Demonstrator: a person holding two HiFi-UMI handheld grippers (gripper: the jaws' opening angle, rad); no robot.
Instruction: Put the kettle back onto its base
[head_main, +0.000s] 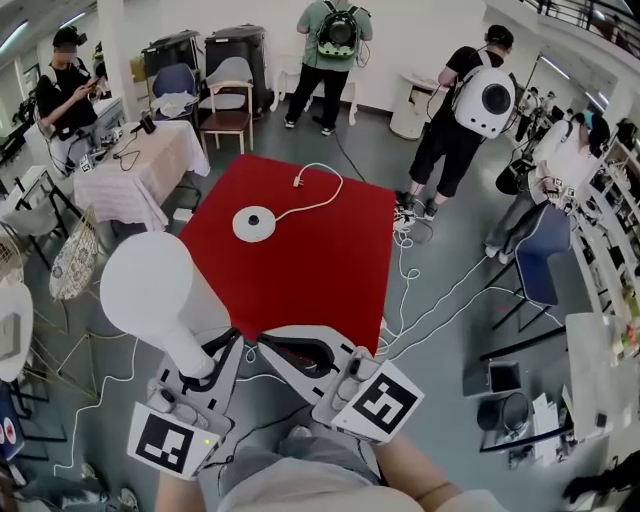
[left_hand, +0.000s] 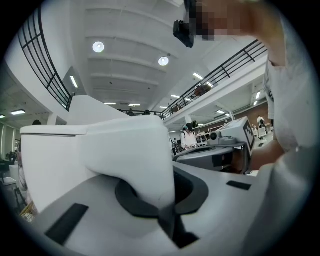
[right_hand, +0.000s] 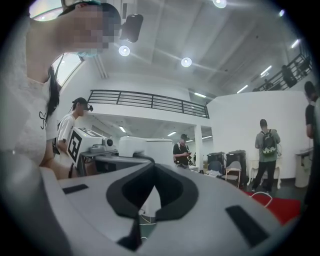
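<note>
A white kettle (head_main: 150, 290), smooth and rounded with a matte plastic look, hung off the near left corner of a red table (head_main: 335, 275). It was tipped, with its handle pointing near and down into the left gripper (head_main: 215, 362). In the left gripper view the grey jaws were pinched on the kettle's white handle, whose broad curved body filled the left half of that view.

The right gripper (head_main: 272, 345) lay level just right of the left one, at the table's near edge. Its dark-padded jaws were pressed together with nothing between them. Each gripper carried a white cube with black square markers.

The kettle's base (head_main: 253, 222), a flat white disc with a dark centre stud, sat on the far left part of the table, well apart from the kettle. Its white cord (head_main: 322, 197) looped toward the far edge and ended in a plug (head_main: 298, 181). The near and right parts of the flat red top lay bare.

Around the table was grey floor. White cables (head_main: 420, 290) trailed along the right side, a table under a pale cloth (head_main: 150, 165) stood far left, and people (head_main: 468, 110) stood far and right.
</note>
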